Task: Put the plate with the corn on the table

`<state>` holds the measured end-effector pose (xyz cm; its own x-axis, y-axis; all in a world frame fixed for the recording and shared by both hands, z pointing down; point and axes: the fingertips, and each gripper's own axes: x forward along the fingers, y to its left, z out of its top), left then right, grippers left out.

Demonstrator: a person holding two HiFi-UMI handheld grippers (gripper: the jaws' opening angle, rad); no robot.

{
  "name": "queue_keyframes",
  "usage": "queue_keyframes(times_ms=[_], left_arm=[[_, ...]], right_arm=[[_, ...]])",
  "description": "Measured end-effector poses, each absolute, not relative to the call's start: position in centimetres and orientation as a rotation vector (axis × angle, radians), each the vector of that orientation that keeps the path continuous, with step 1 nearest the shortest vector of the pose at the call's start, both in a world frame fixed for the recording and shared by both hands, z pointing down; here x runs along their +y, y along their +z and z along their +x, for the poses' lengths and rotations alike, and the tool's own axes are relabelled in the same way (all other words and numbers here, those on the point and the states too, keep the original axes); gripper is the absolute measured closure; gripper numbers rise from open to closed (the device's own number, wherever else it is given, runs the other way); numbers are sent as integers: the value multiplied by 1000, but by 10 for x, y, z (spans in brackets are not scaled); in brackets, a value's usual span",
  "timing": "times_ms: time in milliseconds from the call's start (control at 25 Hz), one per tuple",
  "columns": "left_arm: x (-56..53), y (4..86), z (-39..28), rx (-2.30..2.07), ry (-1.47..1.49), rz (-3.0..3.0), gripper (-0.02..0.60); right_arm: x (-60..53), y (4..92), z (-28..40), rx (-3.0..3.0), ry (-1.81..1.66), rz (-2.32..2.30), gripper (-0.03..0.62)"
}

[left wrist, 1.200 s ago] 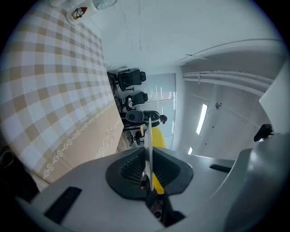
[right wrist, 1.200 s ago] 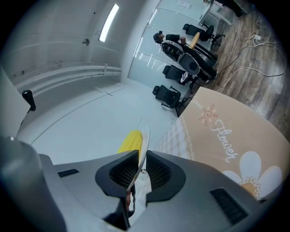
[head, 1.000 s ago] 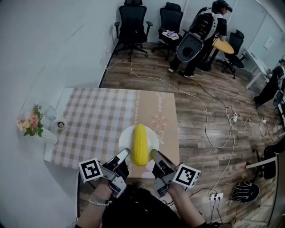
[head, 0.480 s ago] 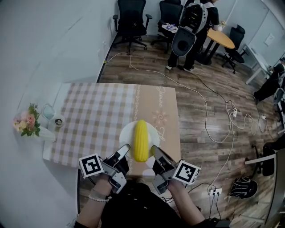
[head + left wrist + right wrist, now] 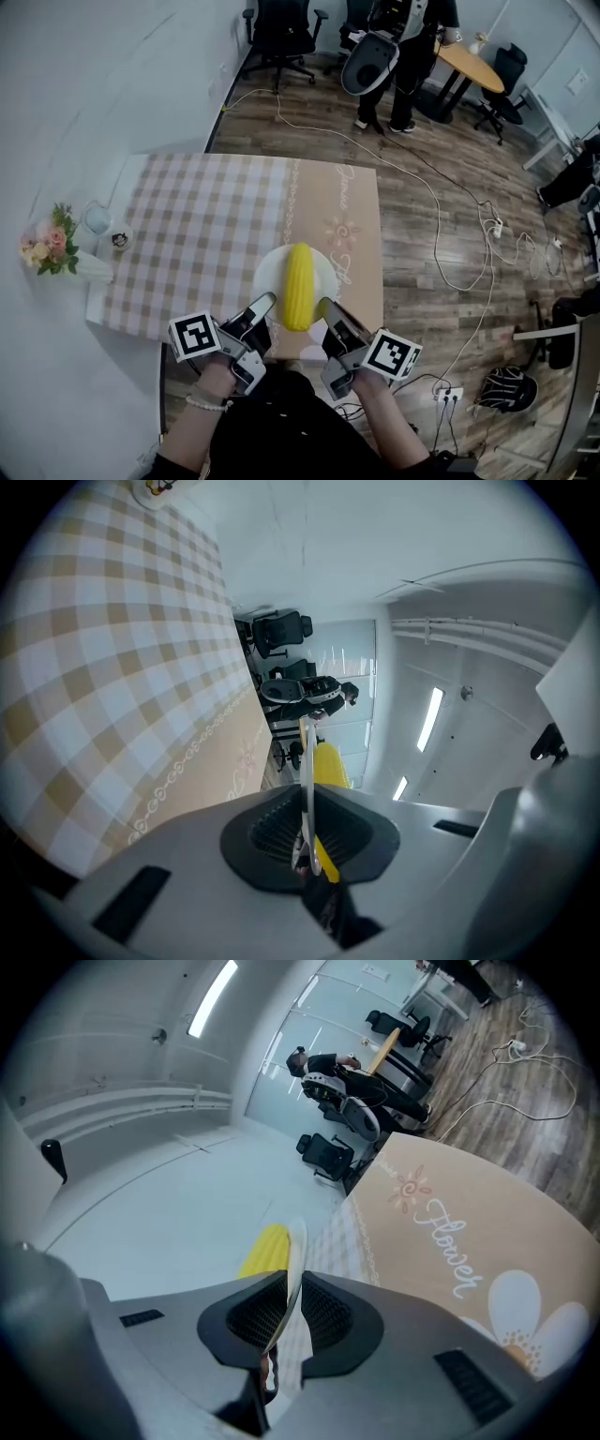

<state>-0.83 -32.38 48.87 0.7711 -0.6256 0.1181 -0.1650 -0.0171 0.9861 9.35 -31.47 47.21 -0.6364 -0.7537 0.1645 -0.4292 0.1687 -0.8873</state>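
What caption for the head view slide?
Head view: left gripper and right gripper each grip the near rim of the plate carrying the corn, at the near edge of the table.

The white plate (image 5: pixel 267 272) looks smooth and glossy, like ceramic. The corn (image 5: pixel 299 286) has a bumpy, matt yellow surface. The checked tablecloth (image 5: pixel 187 244) looks like matt cloth. The floor (image 5: pixel 427 272) is wood plank with a slight sheen.

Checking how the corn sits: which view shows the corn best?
Head view: the whole corn lies on the plate. Both gripper views show only a yellow strip of it behind the plate's rim.
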Motion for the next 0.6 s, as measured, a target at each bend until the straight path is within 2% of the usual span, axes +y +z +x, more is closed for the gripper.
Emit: queue_keyframes(times_ms=[600], left_arm=[[-336, 547, -3, -685, -318, 1574, 557]], right_arm=[[-319, 538, 105, 2087, -1588, -1281, 524]])
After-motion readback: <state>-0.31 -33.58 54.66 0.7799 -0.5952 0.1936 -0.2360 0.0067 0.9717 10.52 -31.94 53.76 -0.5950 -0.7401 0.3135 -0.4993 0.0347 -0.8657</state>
